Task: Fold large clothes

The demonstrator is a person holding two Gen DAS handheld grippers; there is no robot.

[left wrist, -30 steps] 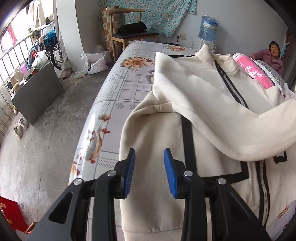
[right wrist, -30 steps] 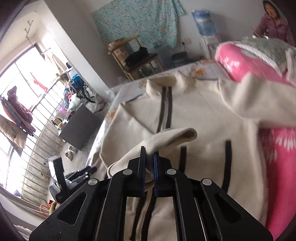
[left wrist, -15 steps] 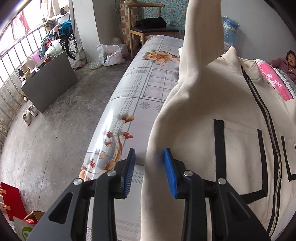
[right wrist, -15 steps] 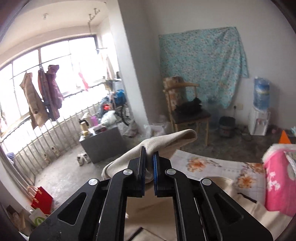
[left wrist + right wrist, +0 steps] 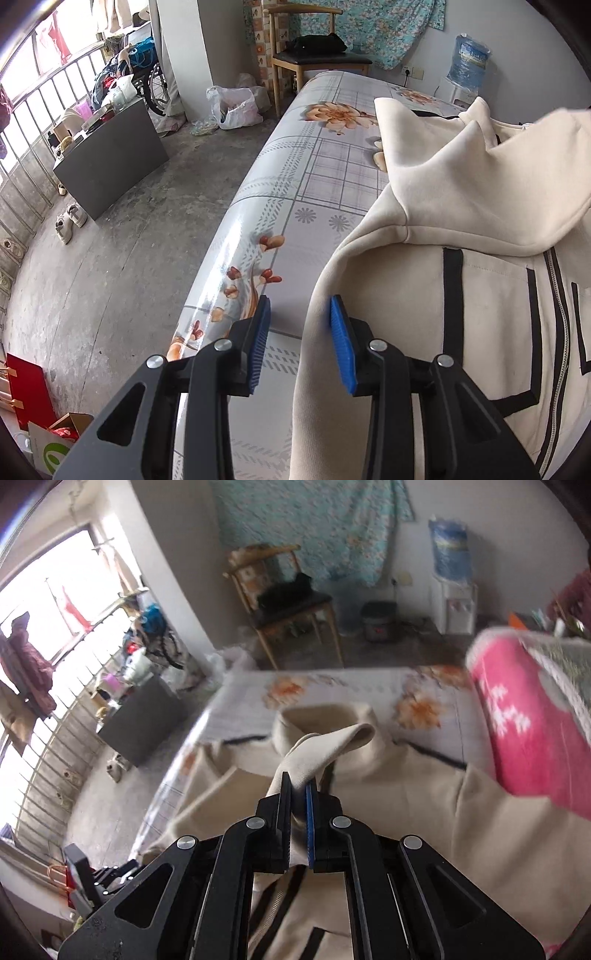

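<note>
Left gripper (image 5: 298, 332): jaws part-open, nothing pinched; jacket (image 5: 461, 314) hem edge lies between the blue pads, over the floral table cover (image 5: 314, 177). Right wrist view: right gripper (image 5: 298, 794) clamped tight on the cream sleeve cuff (image 5: 325, 746), held above the jacket spread beside pink bedding (image 5: 524, 731).

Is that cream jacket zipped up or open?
Zipped up: on the cream jacket, the zipper runs closed between both front panels.

jacket (image 5: 461, 206): matt cream fleece cloth | bed cover (image 5: 295, 192): glossy, smooth | floor (image 5: 122, 236): rough concrete
</note>
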